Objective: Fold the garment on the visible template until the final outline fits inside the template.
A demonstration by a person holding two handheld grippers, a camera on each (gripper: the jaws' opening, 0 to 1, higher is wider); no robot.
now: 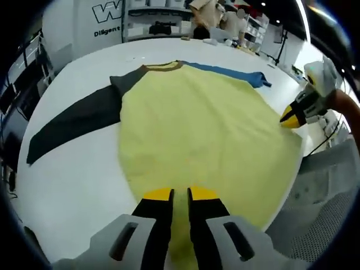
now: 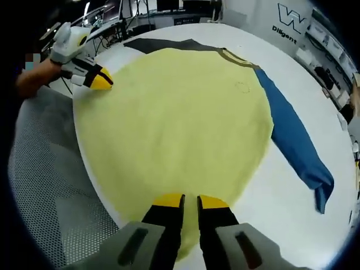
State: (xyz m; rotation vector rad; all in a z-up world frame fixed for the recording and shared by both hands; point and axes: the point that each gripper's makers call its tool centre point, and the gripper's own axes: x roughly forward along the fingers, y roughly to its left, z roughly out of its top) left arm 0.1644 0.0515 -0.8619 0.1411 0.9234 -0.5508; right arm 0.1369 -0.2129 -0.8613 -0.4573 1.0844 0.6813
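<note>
Pinching the near hem of the yellow garment (image 1: 202, 135), the left gripper (image 1: 180, 194) is rising from the bottom of the left gripper view with its yellow-tipped black jaws drawn close, only a thin slot of cloth showing between them. The right gripper (image 1: 291, 117) is coming into that same view at the right edge, its yellow tip touching the garment's side corner near the table's edge, with a person's hand (image 1: 343, 107) behind it.

In the right gripper view, the right gripper (image 2: 190, 200) is likewise closing on the hem at the bottom, its jaws nearly together over the yellow fabric. The left gripper (image 2: 101, 82) is showing at the upper left, its tip lying on the garment's far corner.

The garment is lying flat and spread wide on the white table (image 1: 73, 185), its body a broad yellow shape with the olive-brown collar (image 1: 164, 67) at the far end. A dark grey sleeve (image 1: 73, 124) is stretching out to the left in the left gripper view, and a blue sleeve (image 2: 295, 140) is trailing away on the opposite side. I cannot tell where a template lies under the cloth. Grey perforated matting (image 2: 50, 185) is lying just beside the table's near edge. Beyond the table, shelving (image 1: 163, 22) and a white wall with lettering (image 1: 107, 17) are standing in the background.
</note>
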